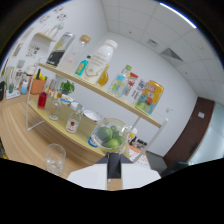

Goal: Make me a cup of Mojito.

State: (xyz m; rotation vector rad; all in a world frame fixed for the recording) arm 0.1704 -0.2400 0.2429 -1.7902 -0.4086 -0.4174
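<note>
Room: white walls, panelled ceiling, dark door [199,131] far beyond the glass bowl.
Fingers [114,172]: mostly hidden; whether they are clenched or released cannot be told.
Glass bowl [110,134]: just ahead of the fingers, holding green limes [105,133].
Empty glass [55,157]: beside the bowl, on the wooden surface [20,131].
Shelf [95,89]: behind the bowl, carrying bottles including a large white bottle [101,61].
</note>
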